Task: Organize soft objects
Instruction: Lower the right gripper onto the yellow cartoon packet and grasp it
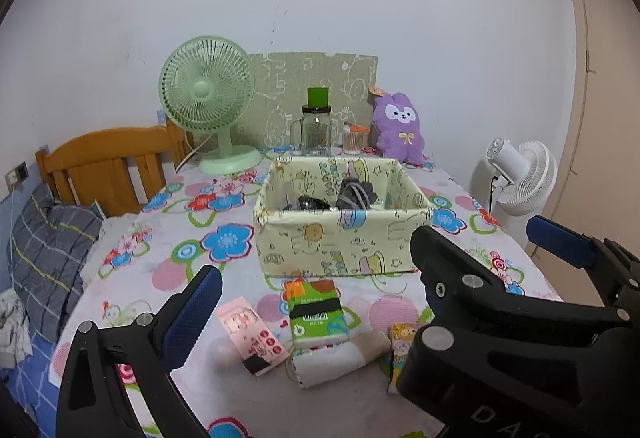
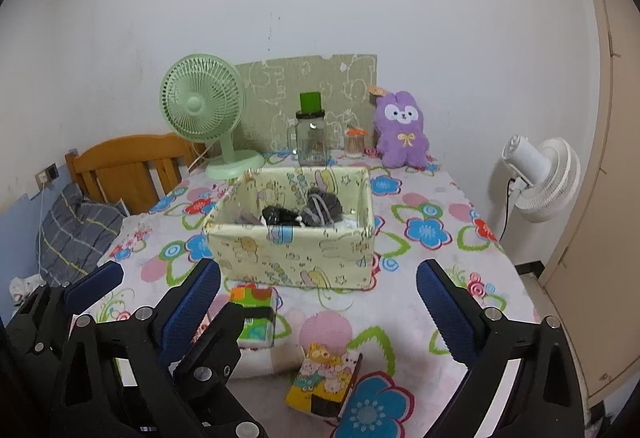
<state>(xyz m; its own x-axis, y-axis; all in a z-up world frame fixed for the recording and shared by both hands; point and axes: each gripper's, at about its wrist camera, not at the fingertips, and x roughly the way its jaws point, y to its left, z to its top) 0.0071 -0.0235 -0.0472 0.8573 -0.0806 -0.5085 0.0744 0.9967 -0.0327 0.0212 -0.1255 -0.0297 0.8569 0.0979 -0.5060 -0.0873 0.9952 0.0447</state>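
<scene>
Blue-padded and spread wide with nothing between them, the right gripper (image 2: 318, 302) hangs just above the yellow tissue pack (image 2: 326, 378) — apparently lying lengthwise toward the fabric box (image 2: 292, 258) beyond — while the left gripper (image 1: 320, 262), also wide, is beside it.

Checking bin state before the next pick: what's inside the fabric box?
Inside the fabric box: a grey bundle with a cord and a glossy black item. The front wall hides the box floor and anything lying low.
</scene>
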